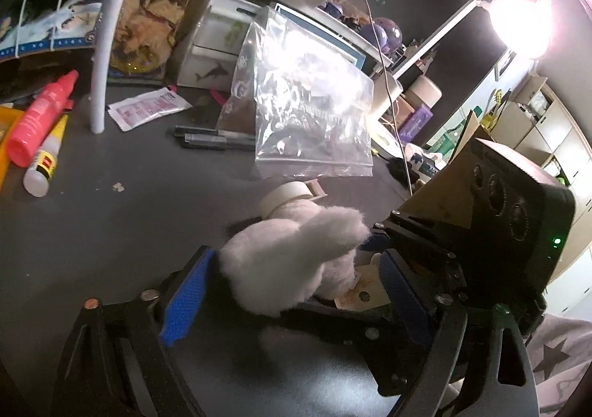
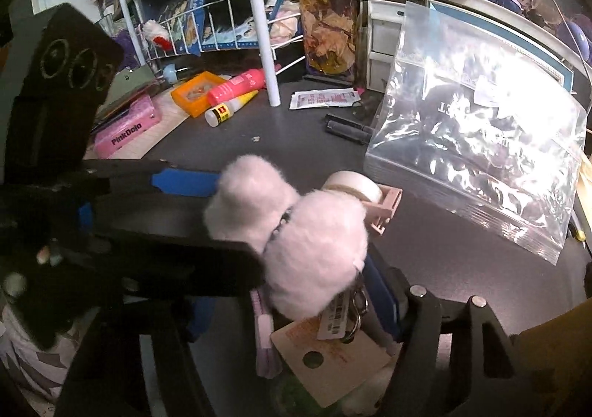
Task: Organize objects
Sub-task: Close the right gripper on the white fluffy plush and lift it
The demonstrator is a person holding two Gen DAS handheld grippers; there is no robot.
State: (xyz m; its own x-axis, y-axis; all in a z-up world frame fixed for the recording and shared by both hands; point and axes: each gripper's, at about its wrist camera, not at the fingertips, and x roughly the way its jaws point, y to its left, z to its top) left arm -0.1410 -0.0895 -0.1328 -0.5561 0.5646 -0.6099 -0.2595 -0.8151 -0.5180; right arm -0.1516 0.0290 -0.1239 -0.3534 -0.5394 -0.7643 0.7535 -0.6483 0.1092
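We are holding the plush between both grippers, just above the worktop. Left gripper jaws are clamping its fluffy part; right gripper jaws look clenched near the tag, though fur is covering the contact. Best to keep one firm grip before releasing the other. The bag ahead of the jaws is glaring; its contents are unreadable.

A pink bottle lies touching a yellow glue bottle beside an orange box, near a white pole.
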